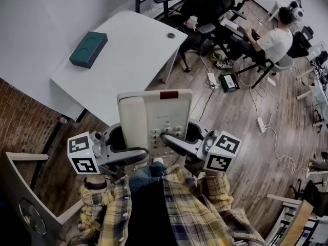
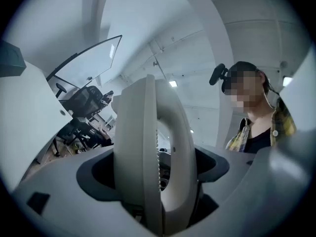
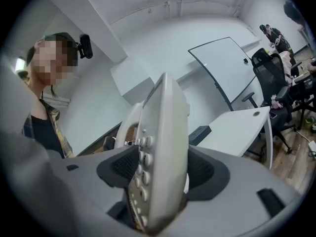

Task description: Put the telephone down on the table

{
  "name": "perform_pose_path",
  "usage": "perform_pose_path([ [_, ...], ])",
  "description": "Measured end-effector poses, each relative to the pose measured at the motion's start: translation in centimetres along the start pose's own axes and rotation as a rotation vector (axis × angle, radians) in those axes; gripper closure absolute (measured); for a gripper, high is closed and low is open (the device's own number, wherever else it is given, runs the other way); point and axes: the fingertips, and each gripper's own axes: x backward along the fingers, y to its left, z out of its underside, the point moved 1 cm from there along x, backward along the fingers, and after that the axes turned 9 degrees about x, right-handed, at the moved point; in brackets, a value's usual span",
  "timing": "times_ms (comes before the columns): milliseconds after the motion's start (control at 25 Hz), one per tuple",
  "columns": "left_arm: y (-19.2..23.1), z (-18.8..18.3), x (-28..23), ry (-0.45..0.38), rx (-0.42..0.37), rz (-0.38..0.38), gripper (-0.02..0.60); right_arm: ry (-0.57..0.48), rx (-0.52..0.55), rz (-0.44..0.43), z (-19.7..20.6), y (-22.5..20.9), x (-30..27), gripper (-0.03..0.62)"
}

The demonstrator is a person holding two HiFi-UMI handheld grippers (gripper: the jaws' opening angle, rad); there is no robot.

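Held aloft on the near side, well short of the white table (image 1: 128, 50) far and left: 1 telephone (image 1: 165, 114), clamped at the handset (image 1: 132, 119) side by the left gripper (image 1: 125, 147) and at the keypad side by the right gripper (image 1: 177, 140). Could drop to the floor if either clamp loosens early; could shed the handset if tilted. Counted: 1 telephone, 1 handset, 2 grippers, 1 table, 1 teal box (image 1: 88, 49) on it.
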Motion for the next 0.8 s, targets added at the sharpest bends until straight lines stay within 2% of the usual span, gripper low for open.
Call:
perform_pose_path([
  [800,-0.3,1.4,-3.6,-0.045,-0.006,-0.059,0.176,-0.012,0.002,-0.081,-0.6,-1.7,3.2,0.319],
])
